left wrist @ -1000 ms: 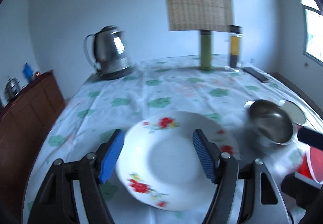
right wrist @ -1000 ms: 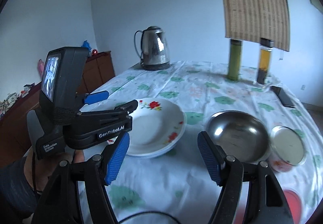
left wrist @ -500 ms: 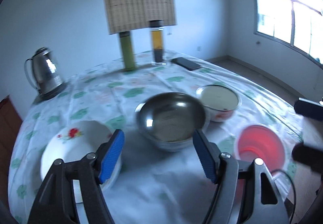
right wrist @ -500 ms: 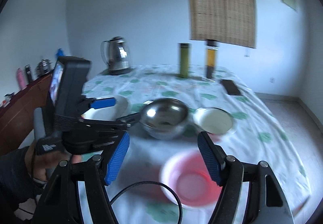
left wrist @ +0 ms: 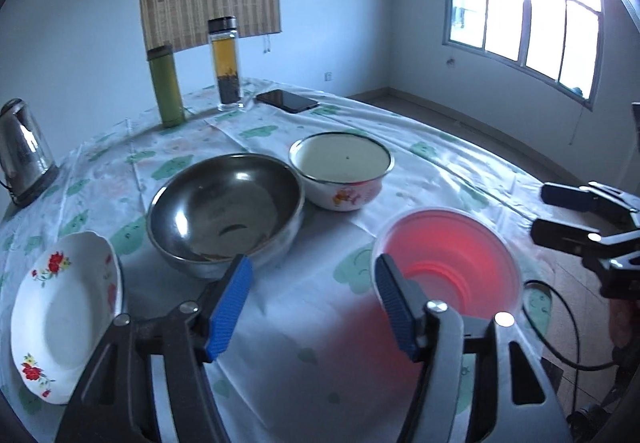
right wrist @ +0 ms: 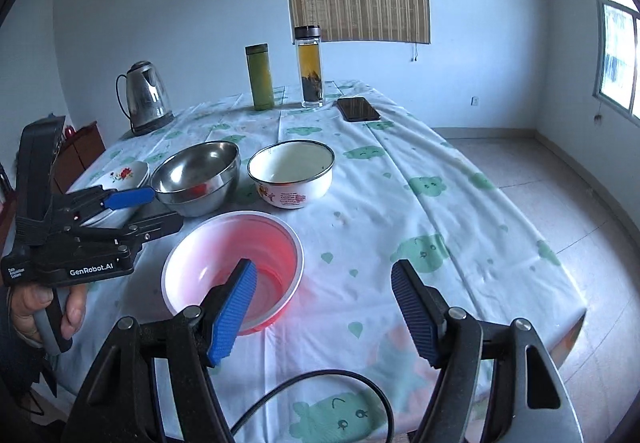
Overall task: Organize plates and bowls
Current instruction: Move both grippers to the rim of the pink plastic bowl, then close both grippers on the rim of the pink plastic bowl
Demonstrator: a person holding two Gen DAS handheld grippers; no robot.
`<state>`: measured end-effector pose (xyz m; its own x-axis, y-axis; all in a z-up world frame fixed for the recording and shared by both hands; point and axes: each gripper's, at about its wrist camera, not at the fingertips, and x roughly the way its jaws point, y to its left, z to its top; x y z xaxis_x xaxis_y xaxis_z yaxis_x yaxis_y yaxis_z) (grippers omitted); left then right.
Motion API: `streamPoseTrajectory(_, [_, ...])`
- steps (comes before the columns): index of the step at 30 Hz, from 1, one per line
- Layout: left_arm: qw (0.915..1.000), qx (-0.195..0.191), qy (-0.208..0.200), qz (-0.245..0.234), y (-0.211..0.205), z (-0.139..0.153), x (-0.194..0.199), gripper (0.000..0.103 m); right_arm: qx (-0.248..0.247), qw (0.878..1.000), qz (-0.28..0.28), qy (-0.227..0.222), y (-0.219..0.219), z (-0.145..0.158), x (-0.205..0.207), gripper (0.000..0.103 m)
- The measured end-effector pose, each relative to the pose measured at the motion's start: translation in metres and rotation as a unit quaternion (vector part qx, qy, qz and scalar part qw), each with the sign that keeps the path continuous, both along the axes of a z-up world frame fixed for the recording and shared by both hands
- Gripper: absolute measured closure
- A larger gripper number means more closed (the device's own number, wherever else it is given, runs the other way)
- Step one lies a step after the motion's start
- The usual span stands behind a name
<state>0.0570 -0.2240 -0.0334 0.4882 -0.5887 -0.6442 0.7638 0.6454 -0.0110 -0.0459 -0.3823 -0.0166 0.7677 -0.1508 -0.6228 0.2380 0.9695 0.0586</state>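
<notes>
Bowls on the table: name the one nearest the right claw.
The red plastic bowl, right beneath the right claw; the steel bowl and white enamel bowl sit farther back.

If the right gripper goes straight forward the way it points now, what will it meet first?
Most likely the tablecloth, just right of the red bowl. The right gripper is open and empty; its left finger overlaps the bowl's rim in the picture, so that finger may clip it. Depth is unclear.

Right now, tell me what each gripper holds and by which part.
Nothing is held. The left gripper is closing with nothing between its jaws; the right gripper stands open, one finger over the red bowl without gripping it.
</notes>
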Motion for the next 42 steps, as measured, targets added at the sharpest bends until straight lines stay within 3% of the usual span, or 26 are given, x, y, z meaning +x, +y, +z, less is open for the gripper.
streamPoseTrajectory(3, [0.9998,-0.004,0.010,-0.016,-0.001,-0.004,-0.002,0.041,0.010,1.000,0.005,0.007,0.000,-0.007,0.008,0.032])
streamPoseTrajectory(8, [0.9995,0.002,0.013,-0.027,-0.001,-0.005,-0.006,0.044,0.014,0.999,0.023,0.023,0.012,-0.015,0.025,0.044])
streamPoseTrajectory(15, [0.9984,0.001,0.036,-0.043,-0.005,-0.009,-0.011,0.044,0.008,0.999,0.024,0.042,0.015,-0.031,0.032,0.051])
streamPoseTrajectory(17, [0.9981,0.007,0.039,-0.047,-0.008,-0.013,-0.013,0.049,0.009,0.998,0.026,0.048,0.014,-0.034,0.033,0.059])
streamPoseTrajectory(19, [0.9978,0.018,0.040,-0.050,-0.013,-0.018,-0.013,0.059,0.008,0.998,0.030,0.048,0.014,-0.034,0.034,0.062])
streamPoseTrajectory(23, [0.9962,0.018,0.058,-0.064,-0.018,-0.022,-0.014,0.070,0.011,0.998,0.038,0.039,0.017,-0.034,0.032,0.070])
streamPoseTrajectory(29, [0.9949,0.014,0.067,-0.075,-0.021,-0.022,-0.021,0.076,0.032,0.998,0.036,0.028,0.013,-0.035,0.031,0.084])
streamPoseTrajectory(42, [0.9939,-0.001,0.090,-0.064,-0.017,-0.023,-0.008,0.078,0.048,0.998,0.038,0.019,0.009,-0.033,0.032,0.086])
